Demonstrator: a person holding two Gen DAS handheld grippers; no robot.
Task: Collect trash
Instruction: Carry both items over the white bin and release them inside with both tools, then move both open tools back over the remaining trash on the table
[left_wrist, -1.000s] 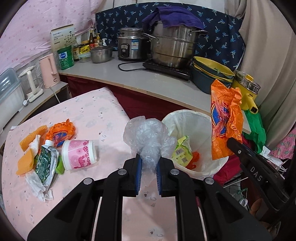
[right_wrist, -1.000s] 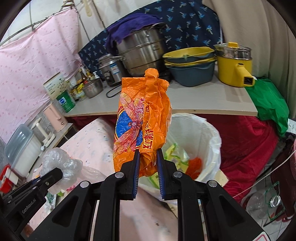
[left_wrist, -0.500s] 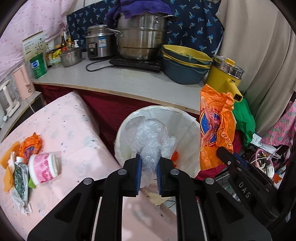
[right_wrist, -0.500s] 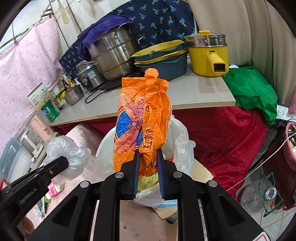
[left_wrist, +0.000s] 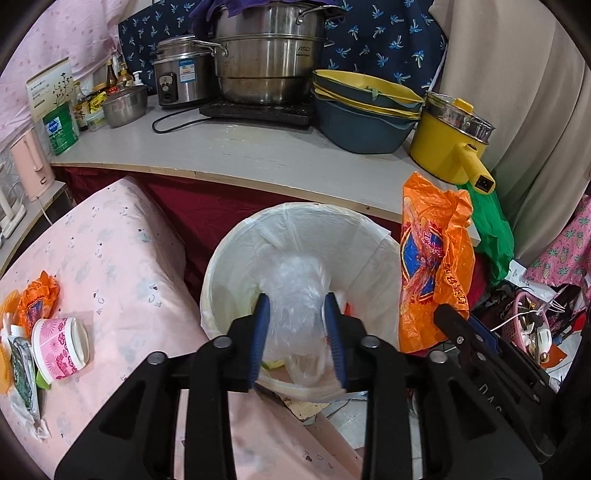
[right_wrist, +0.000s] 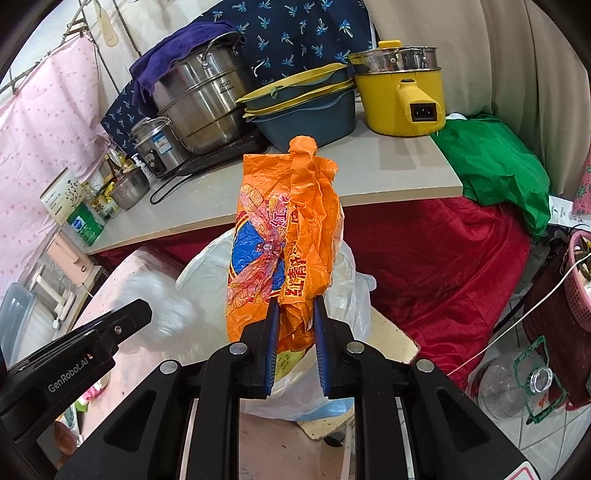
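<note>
While left hand-held gripper (left_wrist: 298, 332) gapes around crinkly clear film (left_wrist: 295, 291), right hand-held gripper (right_wrist: 294, 343) pinches crumpled orange wrapper (right_wrist: 284, 240).

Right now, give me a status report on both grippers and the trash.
Left gripper open, clear plastic bag dropping into lined bin. Right gripper shut on orange wrapper beside bin. Nothing blocking.

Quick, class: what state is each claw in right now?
Left claw: open, clear bag loose between its fingers above the bin.
Right claw: closed on the orange bag.
</note>
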